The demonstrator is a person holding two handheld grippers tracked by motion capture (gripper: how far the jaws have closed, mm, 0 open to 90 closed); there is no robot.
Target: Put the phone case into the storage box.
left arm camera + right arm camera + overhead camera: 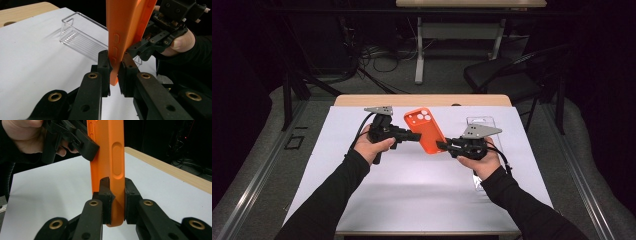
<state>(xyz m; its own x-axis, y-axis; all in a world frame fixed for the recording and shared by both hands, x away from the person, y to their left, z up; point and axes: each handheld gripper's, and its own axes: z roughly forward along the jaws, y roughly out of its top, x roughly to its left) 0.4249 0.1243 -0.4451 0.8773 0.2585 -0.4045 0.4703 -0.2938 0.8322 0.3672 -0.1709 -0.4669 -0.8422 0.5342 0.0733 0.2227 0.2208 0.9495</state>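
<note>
Orange silicone, soft and thin-walled, is all that joins your two grippers, so a twist or a pull apart could peel the phone case (426,131) out of one grip. At nine o'clock of it, your left gripper (416,135) is clamped on one long edge; in the left gripper view the pads (103,66) pinch only a narrow lip (114,72), the likeliest place to slip. The case hangs above the white table cover (412,190), its camera cut-outs toward twelve o'clock. At four o'clock, your right gripper (443,146) is clenched on the opposite edge, biting deeper. A clear plastic tray (482,123) lies at one o'clock of that gripper; a dropped case could land against it.
</note>
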